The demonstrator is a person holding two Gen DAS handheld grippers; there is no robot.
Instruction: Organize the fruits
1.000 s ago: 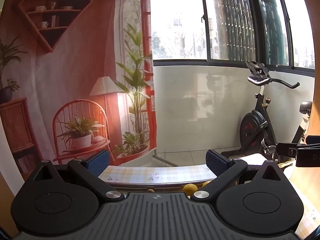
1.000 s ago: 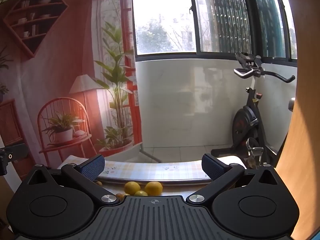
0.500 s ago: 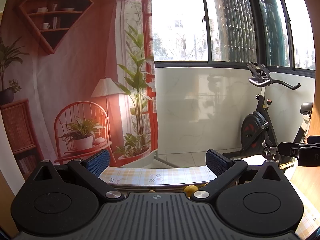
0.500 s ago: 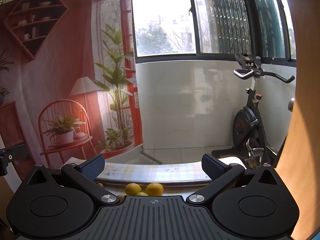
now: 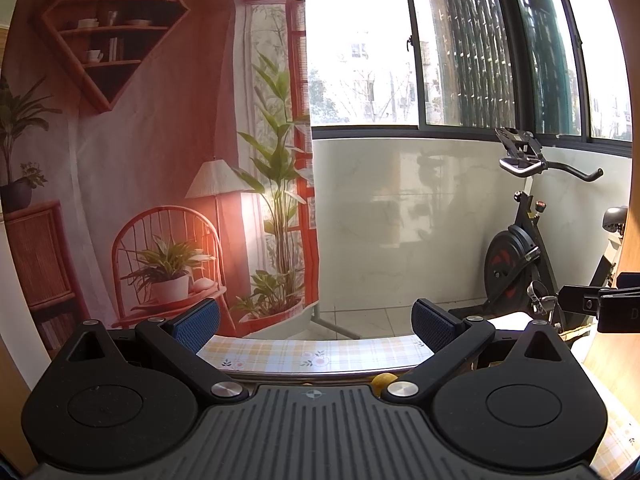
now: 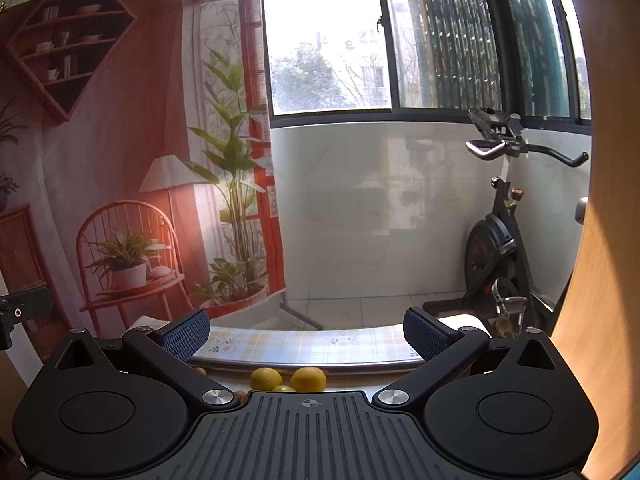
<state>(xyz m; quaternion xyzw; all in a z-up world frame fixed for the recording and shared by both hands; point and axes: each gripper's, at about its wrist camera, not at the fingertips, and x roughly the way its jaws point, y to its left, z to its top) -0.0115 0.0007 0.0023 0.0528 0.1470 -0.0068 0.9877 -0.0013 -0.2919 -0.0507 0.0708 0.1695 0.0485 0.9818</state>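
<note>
Backdrop (image 5: 152,152) on the left in both views: printed room scene with shelf, lamp, chair, plants. We read no text on it. Left gripper (image 5: 316,322) has its jaws spread wide, nothing between the blue pads (image 5: 198,322), aimed level over the far edge of the table (image 5: 316,354) with its plaid floral cloth. One yellow fruit (image 5: 383,380) just peeks over the left gripper body, right of centre. At far right of that view we see a black part of the other rig, with a single letter "D" (image 5: 634,314) readable, rest cut off. Right gripper (image 6: 306,334) is also wide apart and empty. Below its gap, two lemons (image 6: 266,378) sit side by side near the table edge, a greenish one (image 6: 284,388) mostly hidden in front. Exercise bike (image 6: 496,240) stands right, by the window wall.
</note>
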